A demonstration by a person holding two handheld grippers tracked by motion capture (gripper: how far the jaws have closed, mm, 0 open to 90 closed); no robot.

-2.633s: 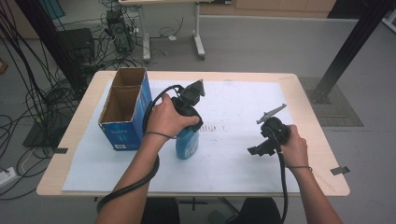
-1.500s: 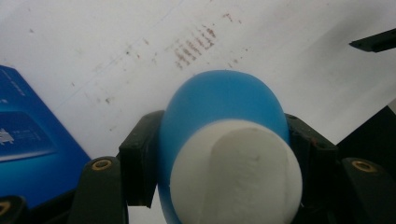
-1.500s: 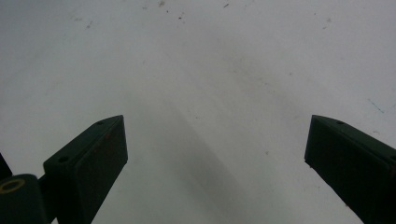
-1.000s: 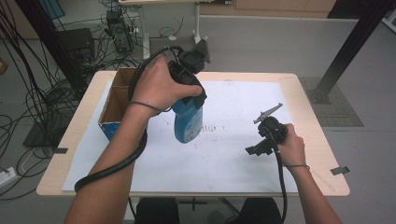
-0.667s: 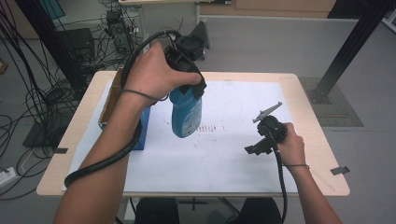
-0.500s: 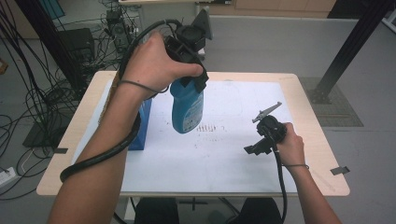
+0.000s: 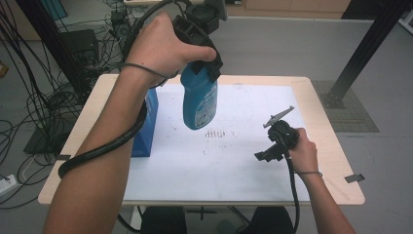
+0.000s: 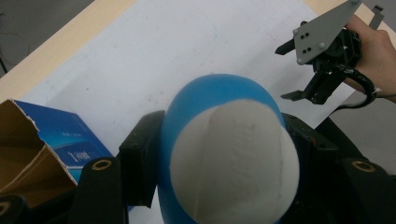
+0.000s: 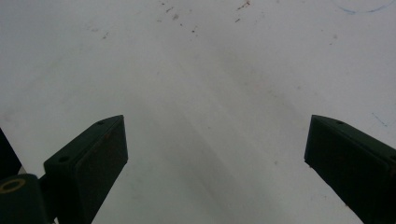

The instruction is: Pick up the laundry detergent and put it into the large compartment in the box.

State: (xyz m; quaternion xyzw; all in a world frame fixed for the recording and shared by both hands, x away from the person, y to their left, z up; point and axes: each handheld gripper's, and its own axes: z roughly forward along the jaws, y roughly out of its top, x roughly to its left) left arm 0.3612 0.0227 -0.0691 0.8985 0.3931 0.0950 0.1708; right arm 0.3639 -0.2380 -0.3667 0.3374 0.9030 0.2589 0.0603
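The left tongs [image 7: 208, 73] grip a blue bottle [image 7: 198, 100] by its upper end and hold it in the air above the bench [image 7: 321, 105], over the far left part of the white sheet [image 7: 234, 161]; the bottle hangs with its base toward the sheet and touches nothing below it; in the left gripper view the two black jaws press on either side of the bottle [image 8: 224, 154], whose rounded blue body and pale grey-white patch face the camera. A blue cardboard box [image 7: 146, 124] stands at the left of the bench, just beside the left forearm, partly hidden by it; in the left gripper view its torn open flap [image 8: 32, 149] shows brown inside, to the left of the bottle. The right tongs [image 7: 265, 155] sit low over the right part of the sheet, well apart from the bottle; the right hand [image 7: 304, 153] holds the gripper close to the near right edge, with the grey plate on top pointing toward the far right; in the right gripper view the two jaws stand wide apart with nothing between them, the bare white sheet [image 9: 210, 93] beneath, marked by a few small dark specks. A row of small dark marks [image 7: 214, 132] lies on the sheet between the bottle and the right tongs. Cables [image 7: 34, 97] hang and lie on the floor to the left of the bench.
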